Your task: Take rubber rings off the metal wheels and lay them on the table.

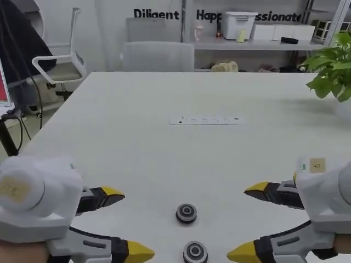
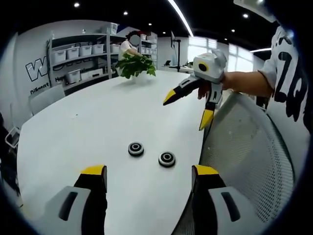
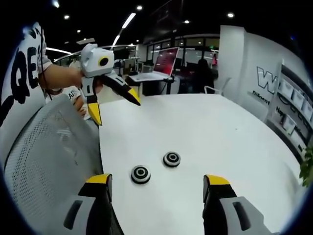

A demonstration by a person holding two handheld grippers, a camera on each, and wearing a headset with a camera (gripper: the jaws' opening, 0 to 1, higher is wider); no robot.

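We record a white table (image 1: 164,109) with an inset socket strip (image 1: 205,120), a white chair (image 1: 57,68) beyond it, a leafy plant (image 1: 330,68), stocked shelving (image 2: 80,61) along a lettered wall (image 1: 156,14), and ceiling spotlights (image 2: 125,13).

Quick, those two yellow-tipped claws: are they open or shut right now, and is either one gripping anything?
Left gripper: open, holding nothing.
Right gripper: open, holding nothing.

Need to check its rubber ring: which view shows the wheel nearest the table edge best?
The right gripper view: the wheel lies whole and close, its dark outer band clear. The left gripper view shows it whole, a little smaller; the head view catches it at the frame's bottom edge.
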